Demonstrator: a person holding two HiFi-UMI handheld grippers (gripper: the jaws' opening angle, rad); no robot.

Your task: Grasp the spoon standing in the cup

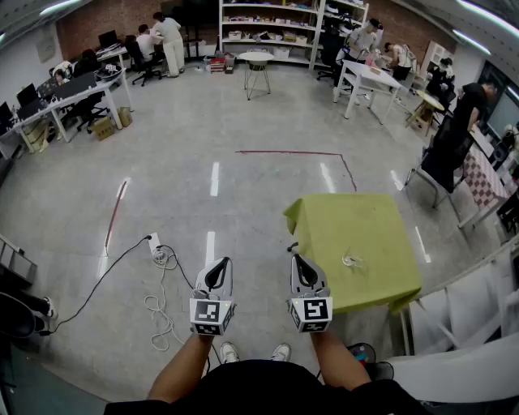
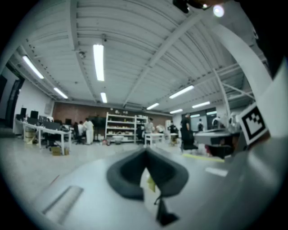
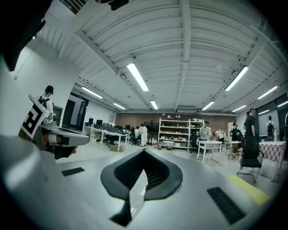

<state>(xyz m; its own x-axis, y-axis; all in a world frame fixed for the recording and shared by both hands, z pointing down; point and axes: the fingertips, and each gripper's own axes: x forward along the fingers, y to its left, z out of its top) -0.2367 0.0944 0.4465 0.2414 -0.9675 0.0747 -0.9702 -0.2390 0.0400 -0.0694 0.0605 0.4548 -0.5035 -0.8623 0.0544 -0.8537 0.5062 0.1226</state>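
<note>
The left gripper is held over the floor, jaws pressed together on nothing. The right gripper is held near it at its 3 o'clock, jaws likewise together and empty. The cup is seen on the green tabletop, at 3 o'clock from the right gripper; the spoon is too small to be told apart.

Grey floor filled the frame's centre; white shelving stood top centre (brick wall behind), desks upper left.
</note>
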